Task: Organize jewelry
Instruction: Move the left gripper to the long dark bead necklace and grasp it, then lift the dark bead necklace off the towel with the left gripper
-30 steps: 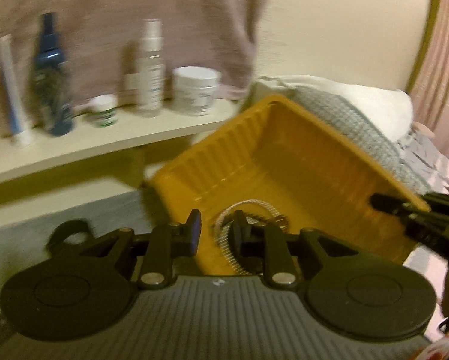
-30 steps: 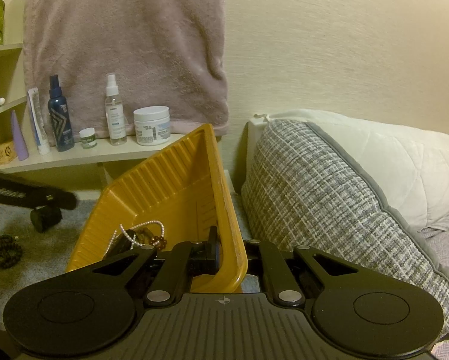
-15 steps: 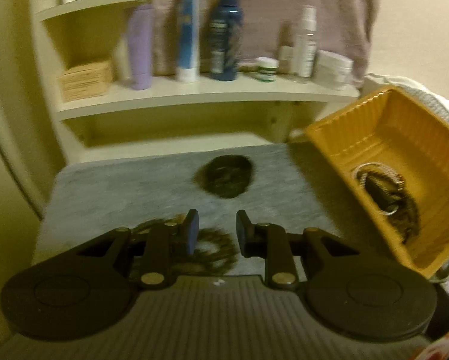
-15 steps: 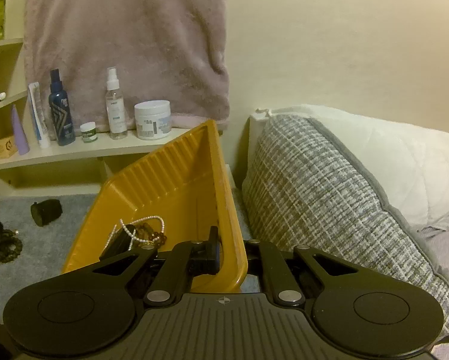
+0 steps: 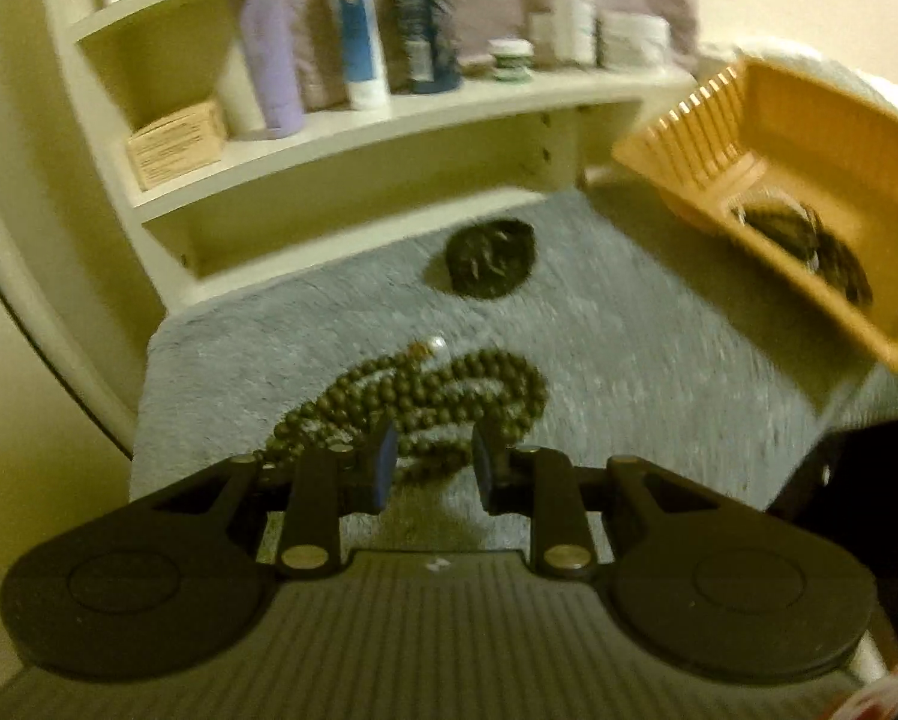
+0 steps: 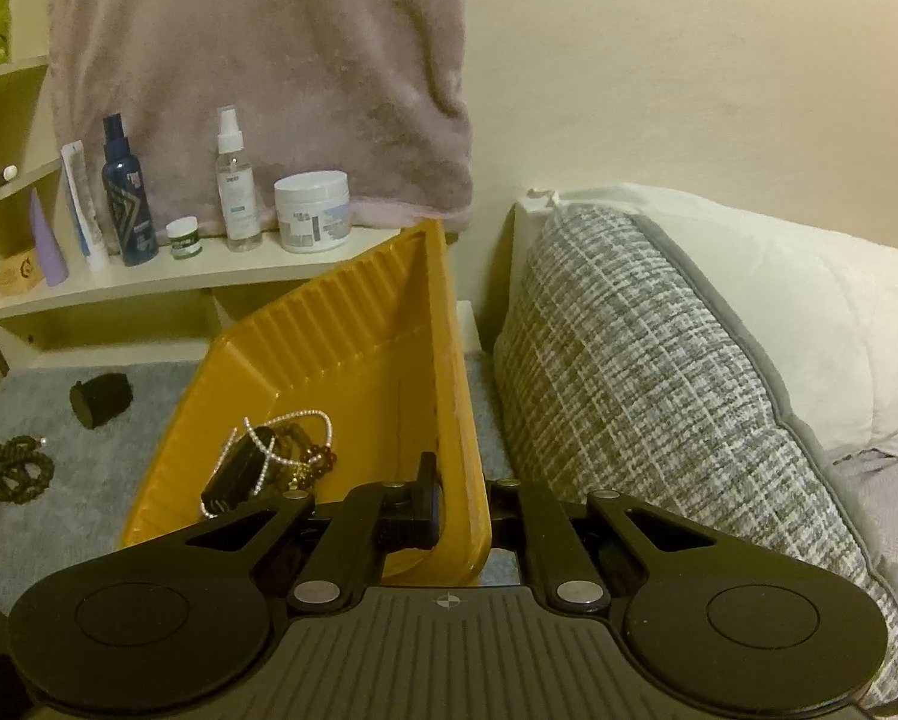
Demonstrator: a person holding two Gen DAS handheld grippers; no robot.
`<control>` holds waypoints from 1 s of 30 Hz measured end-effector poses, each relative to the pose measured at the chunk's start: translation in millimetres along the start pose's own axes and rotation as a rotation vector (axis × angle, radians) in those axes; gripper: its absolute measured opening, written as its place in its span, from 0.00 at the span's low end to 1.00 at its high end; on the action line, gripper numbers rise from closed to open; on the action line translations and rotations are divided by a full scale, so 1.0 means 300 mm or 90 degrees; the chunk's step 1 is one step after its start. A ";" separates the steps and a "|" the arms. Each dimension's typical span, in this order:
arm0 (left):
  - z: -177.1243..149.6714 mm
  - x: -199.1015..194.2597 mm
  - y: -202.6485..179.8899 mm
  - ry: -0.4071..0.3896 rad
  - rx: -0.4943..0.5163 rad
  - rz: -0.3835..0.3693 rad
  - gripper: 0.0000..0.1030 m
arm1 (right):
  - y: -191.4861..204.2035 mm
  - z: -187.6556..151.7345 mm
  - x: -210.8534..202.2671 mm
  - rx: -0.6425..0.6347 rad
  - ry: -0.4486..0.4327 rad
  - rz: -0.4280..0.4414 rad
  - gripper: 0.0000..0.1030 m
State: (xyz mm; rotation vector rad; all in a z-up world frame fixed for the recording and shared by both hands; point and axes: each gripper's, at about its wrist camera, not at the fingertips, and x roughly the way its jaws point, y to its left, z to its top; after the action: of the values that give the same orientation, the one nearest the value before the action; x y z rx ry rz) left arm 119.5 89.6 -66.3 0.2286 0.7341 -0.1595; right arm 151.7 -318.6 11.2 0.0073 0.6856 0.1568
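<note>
Left gripper (image 5: 431, 468) swung from tray to the bead necklace (image 5: 425, 402).
Jaws wide, empty, over beads; right gripper (image 6: 460, 504) clamps tilted yellow tray (image 6: 353, 324) wall — next pickup likely.

Dim, warm yellowish light; the left wrist view is motion-blurred, both bowed at the edges.
</note>
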 end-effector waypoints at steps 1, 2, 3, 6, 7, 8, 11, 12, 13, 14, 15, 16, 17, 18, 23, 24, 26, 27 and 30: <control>-0.004 0.000 -0.005 0.000 0.015 0.001 0.23 | -0.003 0.002 0.002 -0.001 0.004 0.001 0.06; -0.007 0.000 -0.010 0.000 0.031 0.000 0.23 | -0.008 0.004 0.004 -0.001 0.007 0.003 0.06; -0.010 0.003 -0.014 -0.001 0.046 -0.004 0.23 | -0.008 0.006 0.006 -0.002 0.009 0.003 0.06; -0.012 0.009 -0.036 0.004 0.109 -0.008 0.23 | -0.007 0.011 0.008 -0.012 0.011 0.003 0.06; -0.013 0.015 -0.044 0.008 0.137 -0.006 0.23 | -0.006 0.014 0.008 -0.016 0.012 0.003 0.06; -0.012 0.020 -0.056 0.012 0.168 -0.004 0.23 | -0.006 0.016 0.009 -0.018 0.013 0.003 0.06; -0.014 0.036 -0.084 0.027 0.249 -0.003 0.23 | -0.006 0.022 0.013 -0.024 0.018 0.004 0.06; -0.014 0.042 -0.091 0.032 0.274 -0.001 0.23 | -0.007 0.023 0.015 -0.026 0.019 0.004 0.06; -0.014 0.049 -0.096 0.038 0.296 -0.001 0.23 | -0.007 0.023 0.015 -0.027 0.021 0.004 0.06; -0.015 0.056 -0.102 0.044 0.316 -0.003 0.23 | -0.007 0.023 0.017 -0.029 0.024 0.004 0.06; -0.016 0.061 -0.106 0.046 0.334 -0.004 0.23 | -0.006 0.024 0.019 -0.031 0.026 0.004 0.06; -0.016 0.064 -0.110 0.046 0.349 -0.005 0.22 | -0.006 0.024 0.019 -0.033 0.028 0.005 0.06; -0.015 0.066 -0.113 0.047 0.362 -0.006 0.22 | -0.007 0.025 0.020 -0.036 0.031 0.006 0.06; -0.013 0.068 -0.116 0.049 0.371 -0.006 0.22 | -0.006 0.026 0.020 -0.038 0.032 0.006 0.06; -0.003 0.082 -0.123 0.063 0.402 -0.006 0.07 | -0.002 0.026 0.023 -0.050 0.039 0.007 0.06; -0.002 0.081 -0.123 0.063 0.405 -0.007 0.07 | -0.003 0.027 0.024 -0.051 0.040 0.008 0.06; 0.001 0.075 -0.115 0.065 0.401 -0.011 0.06 | -0.003 0.027 0.025 -0.055 0.045 0.009 0.06; 0.005 0.071 -0.111 0.064 0.401 -0.009 0.06 | -0.004 0.027 0.026 -0.057 0.046 0.010 0.06; 0.023 0.057 -0.094 0.059 0.392 -0.007 0.06 | -0.001 0.028 0.028 -0.065 0.052 0.011 0.06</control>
State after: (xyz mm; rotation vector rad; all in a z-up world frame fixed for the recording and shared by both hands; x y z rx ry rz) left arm 130.2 59.8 -77.2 0.8233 0.7637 -0.3864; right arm 163.4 -317.3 12.5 -0.0909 0.7592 0.2091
